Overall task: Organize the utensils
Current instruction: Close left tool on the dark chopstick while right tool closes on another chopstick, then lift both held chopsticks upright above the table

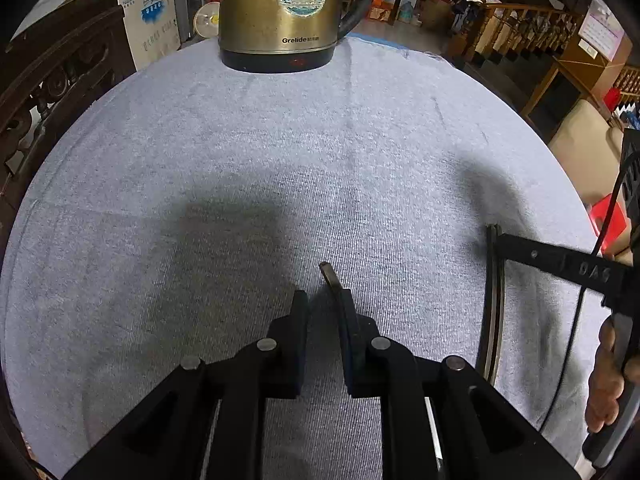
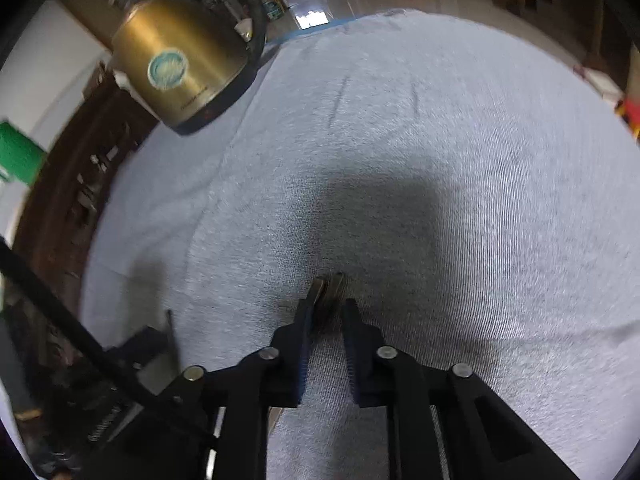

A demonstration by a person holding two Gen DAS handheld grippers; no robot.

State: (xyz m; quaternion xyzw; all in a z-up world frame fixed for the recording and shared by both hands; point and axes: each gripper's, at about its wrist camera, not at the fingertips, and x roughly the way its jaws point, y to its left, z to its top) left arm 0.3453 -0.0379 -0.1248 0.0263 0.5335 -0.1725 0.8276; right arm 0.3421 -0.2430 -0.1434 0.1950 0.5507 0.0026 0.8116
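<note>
Jaws of both grippers, left (image 1: 324, 300) and right (image 2: 326, 308), pinch 1 utensil (image 1: 329, 274) each (1 kettle (image 1: 280, 16) behind).

A thin metal utensil handle (image 1: 330, 276) sticks out past the tips of the left gripper (image 1: 325, 308), lying against its right finger — dark, curved, with a squared-off end raised over the grey cloth (image 1: 280, 152). Its working end is hidden. In the right gripper (image 2: 329, 310) sit two flat metal handles (image 2: 328, 286) side by side, touching, their blunt ends poking forward between the fingers — the rest is hidden too.
</note>
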